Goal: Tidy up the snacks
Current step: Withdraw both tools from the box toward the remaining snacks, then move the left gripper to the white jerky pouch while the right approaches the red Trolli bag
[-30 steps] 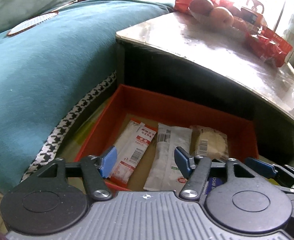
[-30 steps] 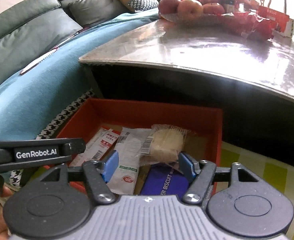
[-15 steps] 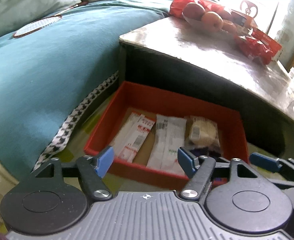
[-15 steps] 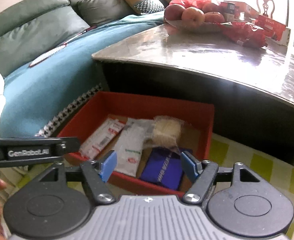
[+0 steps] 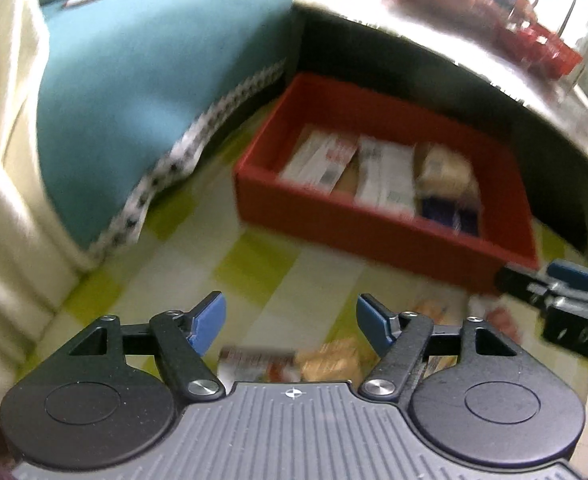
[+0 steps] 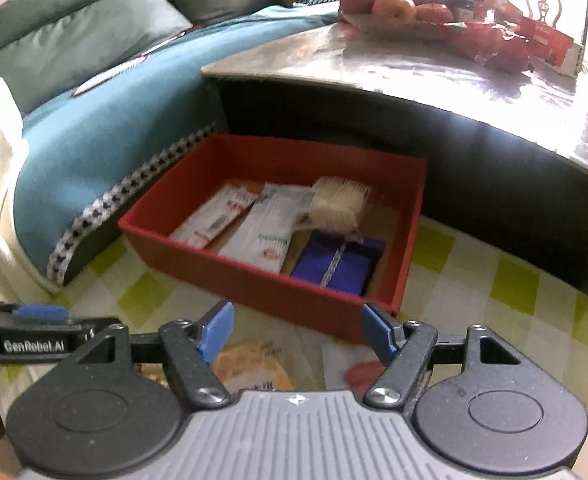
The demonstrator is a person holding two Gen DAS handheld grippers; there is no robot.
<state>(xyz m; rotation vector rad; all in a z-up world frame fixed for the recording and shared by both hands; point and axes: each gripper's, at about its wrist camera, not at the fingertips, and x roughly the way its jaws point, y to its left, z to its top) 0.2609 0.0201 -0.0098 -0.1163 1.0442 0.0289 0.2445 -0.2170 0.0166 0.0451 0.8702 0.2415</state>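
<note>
I saw the red box (image 6: pixel 278 280) resting on the checked yellow-green floor cloth (image 6: pixel 505 280), hard against the dark base under the tabletop (image 6: pixel 393 68), its long axis running along that tabletop edge. Four snacks lay flat inside, side by side: a white-and-red packet (image 6: pixel 218 216) and a white sachet (image 6: pixel 268 232), both pointing lengthwise toward the box's back wall, a pale wrapped cake (image 6: pixel 339 206) at the rear right, and a blue biscuit pack (image 6: pixel 339 266) in front of it. Both tongs pointed steeply downward at the cloth just short of the box. The left tongs (image 5: pixel 290 320) stood released, nothing between the blue pads (image 5: pixel 210 320); the right tongs (image 6: pixel 295 330) likewise stood parted and empty. Loose packets (image 6: pixel 254 368) lay on the cloth beneath them, too blurred to identify.
</note>
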